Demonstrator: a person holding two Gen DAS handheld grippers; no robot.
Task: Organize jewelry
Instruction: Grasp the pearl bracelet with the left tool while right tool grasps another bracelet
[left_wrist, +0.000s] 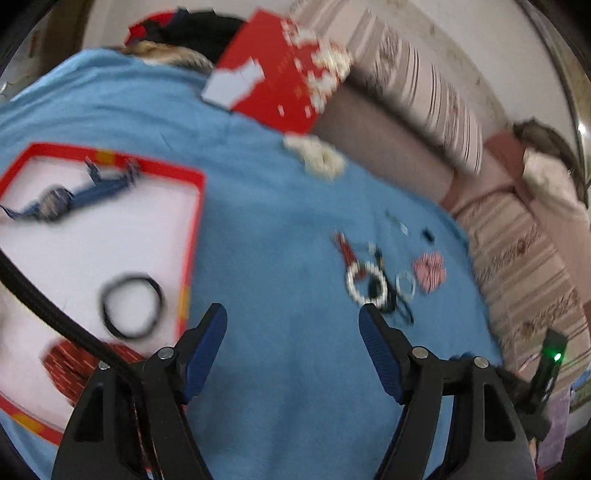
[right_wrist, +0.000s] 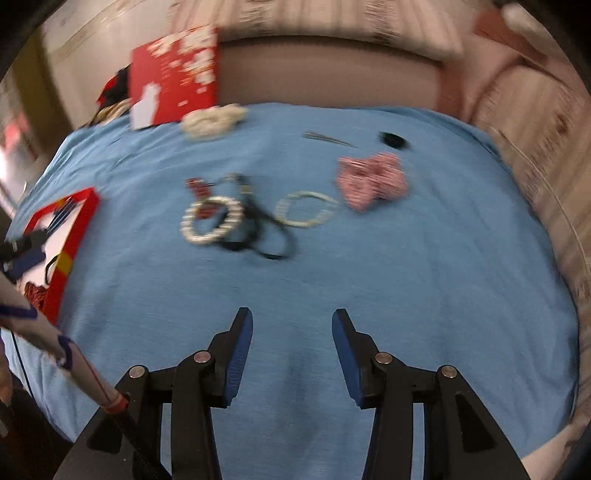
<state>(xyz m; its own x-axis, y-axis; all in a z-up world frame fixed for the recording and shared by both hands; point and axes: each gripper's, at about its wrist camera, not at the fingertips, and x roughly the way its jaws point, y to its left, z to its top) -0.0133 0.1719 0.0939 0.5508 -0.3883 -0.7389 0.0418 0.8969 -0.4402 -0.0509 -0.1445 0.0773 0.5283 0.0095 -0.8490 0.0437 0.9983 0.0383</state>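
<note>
A blue cloth-covered worktop (right_wrist: 369, 280) fills both views, with a striped sofa (left_wrist: 517, 266) behind it. Leaning at the far edge is a red box lid with white flecks (right_wrist: 173, 74), and beside it lies a cream knotted scrunchie (right_wrist: 212, 120). On the left side sits the shallow red-rimmed box with a white floor (left_wrist: 110, 229), already holding a blue strap-like piece (left_wrist: 74, 195), a black ring-shaped band (left_wrist: 133, 306) and a red patterned item (left_wrist: 74, 365). The unsorted jewelry lies in a loose cluster well apart from the box: a pink checked fabric bow (right_wrist: 371, 181), a white beaded bracelet (right_wrist: 212, 221) tangled with a black cord (right_wrist: 258, 236) and touching a small red ornament (right_wrist: 197, 188), and a pale thin bangle (right_wrist: 306, 208) just beside them. The right gripper (right_wrist: 291, 343) hovers over bare cloth, jaws released and holding nothing; the cluster lies straight ahead, beyond its tips. The left gripper (left_wrist: 291, 328) is also spread and empty, with the same cluster ahead and to its right and the box off to its left. I judge the right gripper better aligned for the next pick. The bow's long axis runs roughly left to right across that gripper's line; the bangle lies flat, so its rim must be pinched. Motion blur hides finer detail.
</note>
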